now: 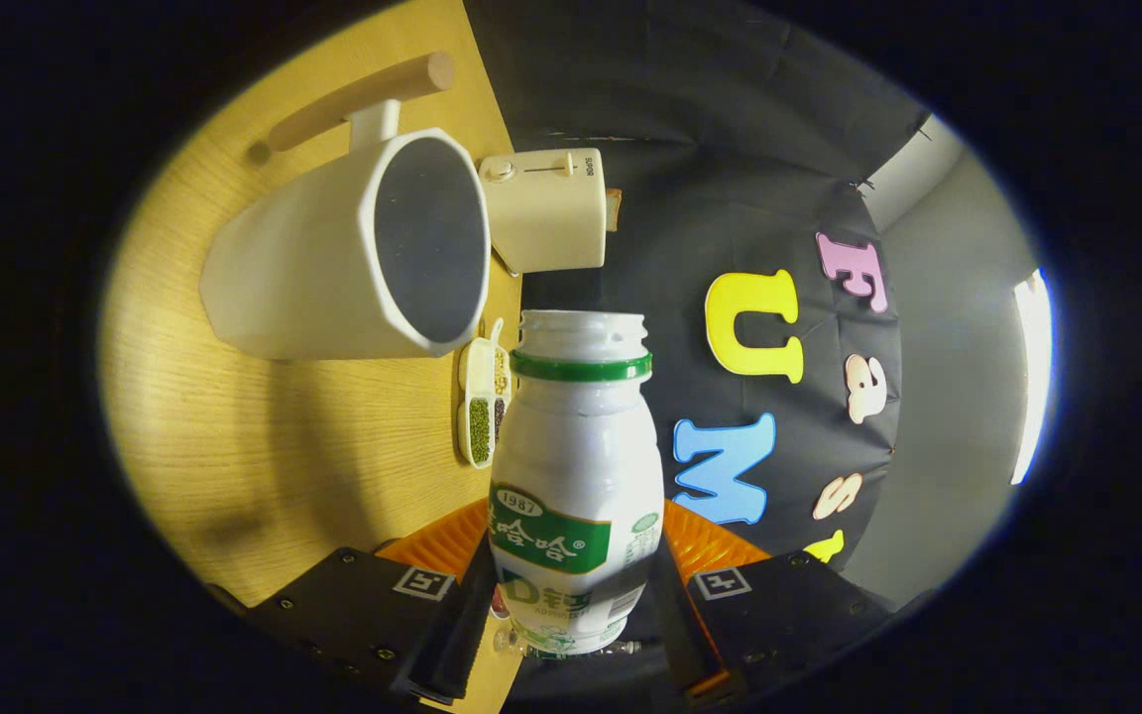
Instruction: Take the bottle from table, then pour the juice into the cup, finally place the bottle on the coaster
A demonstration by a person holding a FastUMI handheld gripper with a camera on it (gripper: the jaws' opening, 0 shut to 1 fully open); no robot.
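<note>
The bottle (576,476) sits right between the fingers of the gripper (571,595), pinched on both sides, one finger pressing each flank of its lower body. It's a white plastic bottle with a green band under the threaded neck and a green label — cap off, mouth open. The whole view is rolled sideways, so the wooden table (264,446) runs up one side of the bottle and the booth's dark cloth wall fills the other.

Beyond the bottle's mouth and off toward the table side, the white cup (353,258) shows its dark open interior, with a stub joining it to a wooden bar handle (363,99). Just past the cup's rim, a small cream toaster (546,208). Closest to the bottle's neck — a little divided dish (482,402) holding green and dark beans.
</note>
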